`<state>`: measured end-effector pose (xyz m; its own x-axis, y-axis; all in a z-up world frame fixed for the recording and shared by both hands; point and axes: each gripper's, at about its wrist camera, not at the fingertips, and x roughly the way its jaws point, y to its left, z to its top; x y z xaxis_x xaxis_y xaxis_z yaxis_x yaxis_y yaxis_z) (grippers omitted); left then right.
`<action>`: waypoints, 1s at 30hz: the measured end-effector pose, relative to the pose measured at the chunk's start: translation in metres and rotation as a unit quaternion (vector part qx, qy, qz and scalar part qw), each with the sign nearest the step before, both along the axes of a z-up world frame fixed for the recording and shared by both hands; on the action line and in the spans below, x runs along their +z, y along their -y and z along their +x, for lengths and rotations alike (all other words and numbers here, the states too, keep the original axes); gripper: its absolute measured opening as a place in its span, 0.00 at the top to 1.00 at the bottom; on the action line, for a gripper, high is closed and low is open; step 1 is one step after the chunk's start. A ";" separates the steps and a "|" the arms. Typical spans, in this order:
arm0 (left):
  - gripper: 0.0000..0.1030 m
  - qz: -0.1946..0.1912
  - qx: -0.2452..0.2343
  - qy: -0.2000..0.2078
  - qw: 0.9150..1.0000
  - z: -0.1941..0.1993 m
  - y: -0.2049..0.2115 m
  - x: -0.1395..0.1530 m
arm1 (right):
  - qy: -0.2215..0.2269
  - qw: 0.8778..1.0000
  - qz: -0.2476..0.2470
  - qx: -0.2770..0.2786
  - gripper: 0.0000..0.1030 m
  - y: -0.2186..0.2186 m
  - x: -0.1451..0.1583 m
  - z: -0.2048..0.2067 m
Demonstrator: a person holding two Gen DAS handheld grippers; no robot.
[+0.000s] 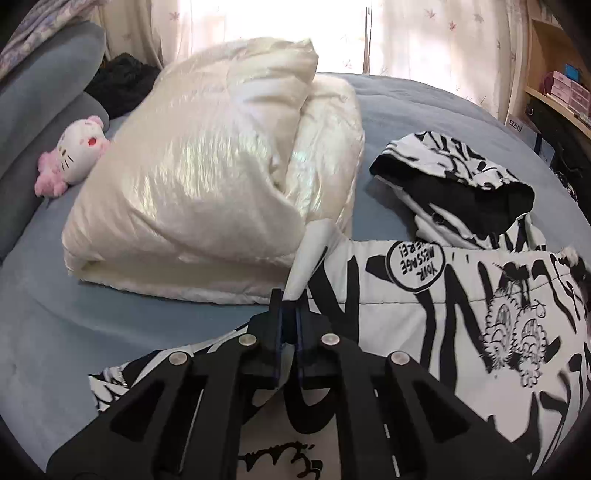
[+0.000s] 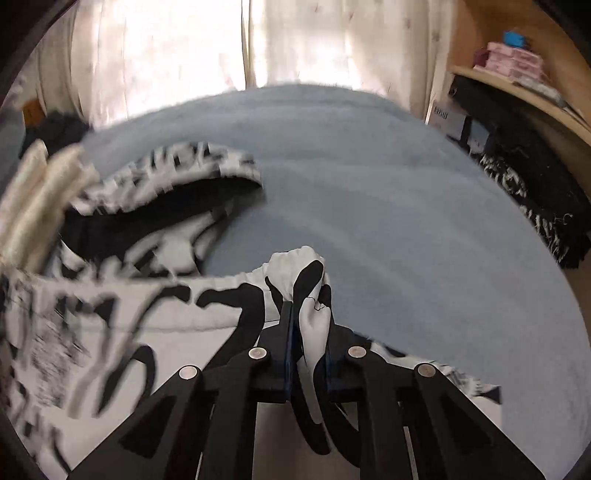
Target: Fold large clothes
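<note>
A large black-and-white graffiti-print hooded jacket (image 1: 436, 306) lies across the blue bed (image 1: 424, 122). Its hood (image 1: 461, 184) lies toward the far side. My left gripper (image 1: 290, 306) is shut on a white edge of the jacket and holds it raised off the bed. In the right wrist view my right gripper (image 2: 308, 314) is shut on a bunched corner of the same jacket (image 2: 110, 325), lifted above the bed (image 2: 406, 203). The hood (image 2: 184, 184) shows blurred at the left.
A folded cream puffy coat (image 1: 214, 177) lies left of the jacket. A pink and white plush toy (image 1: 74, 155) sits by grey pillows (image 1: 40, 92). A wooden shelf (image 2: 517, 85) and a dark fringed cloth (image 2: 535, 199) stand beside the bed at right. Curtains (image 1: 258, 33) hang behind.
</note>
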<state>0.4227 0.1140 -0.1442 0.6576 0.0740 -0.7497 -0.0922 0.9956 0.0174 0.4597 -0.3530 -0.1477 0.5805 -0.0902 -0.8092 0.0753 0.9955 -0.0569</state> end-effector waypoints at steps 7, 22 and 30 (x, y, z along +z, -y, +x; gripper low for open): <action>0.95 0.007 -0.003 -0.003 1.000 -0.002 0.005 -0.005 | -0.010 1.000 0.021 -0.018 0.66 0.015 -0.001 -0.016; 0.93 -0.080 -0.049 0.028 0.995 -0.096 0.075 0.052 | 0.040 0.988 0.133 0.073 0.62 -0.066 0.072 -0.099; 0.93 -0.031 -0.037 -0.058 0.997 -0.100 0.124 -0.021 | -0.007 0.988 0.112 0.110 0.63 -0.126 0.019 -0.112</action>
